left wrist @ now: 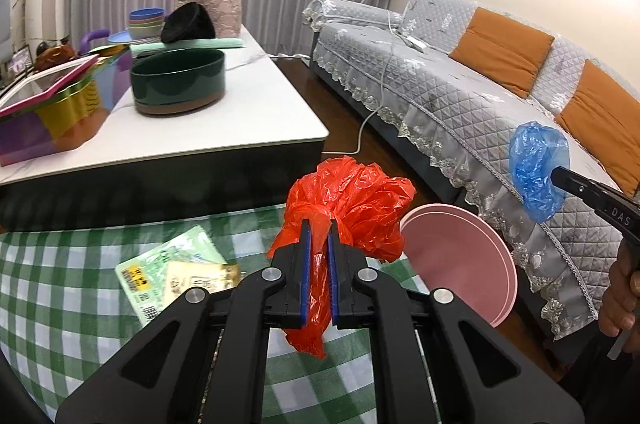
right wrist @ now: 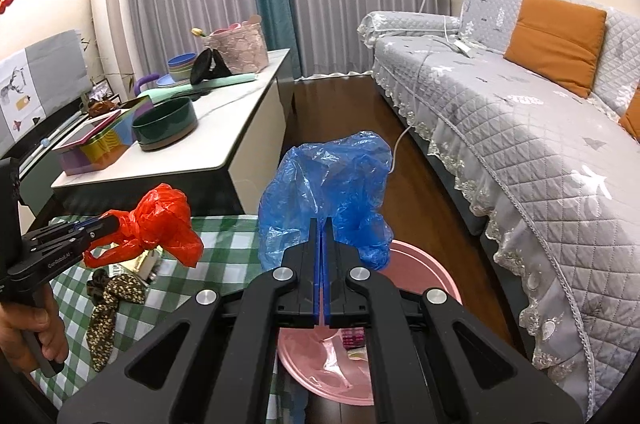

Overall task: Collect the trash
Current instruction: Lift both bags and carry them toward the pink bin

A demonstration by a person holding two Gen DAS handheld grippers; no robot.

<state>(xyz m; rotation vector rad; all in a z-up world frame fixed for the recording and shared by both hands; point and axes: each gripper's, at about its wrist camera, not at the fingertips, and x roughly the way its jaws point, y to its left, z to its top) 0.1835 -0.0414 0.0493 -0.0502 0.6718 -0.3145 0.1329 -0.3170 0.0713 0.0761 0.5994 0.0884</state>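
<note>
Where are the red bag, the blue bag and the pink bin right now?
red bag (left wrist: 352, 200): left wrist view, crumpled bulk above the gripper.
blue bag (right wrist: 324, 192): right wrist view, middle of the bunched plastic.
pink bin (left wrist: 460, 256): left wrist view, inner wall.

Right tongs, side of the body: you can read "DAS" in pale letters on the black right tongs (left wrist: 558, 180) in the left wrist view; the rest of the word runs out of frame.
Left tongs, side of the body: your left tongs (right wrist: 110, 222) carry a small white brand mark in the right wrist view that looks like "GenRobot.AI", though the letters are tiny.
Green packet: the green packet (left wrist: 172, 264) on the checked cloth (left wrist: 60, 284) has a yellow label, printed characters and a barcode, all too blurred for you to read.
Elsewhere: no other lettering you can make out.
</note>
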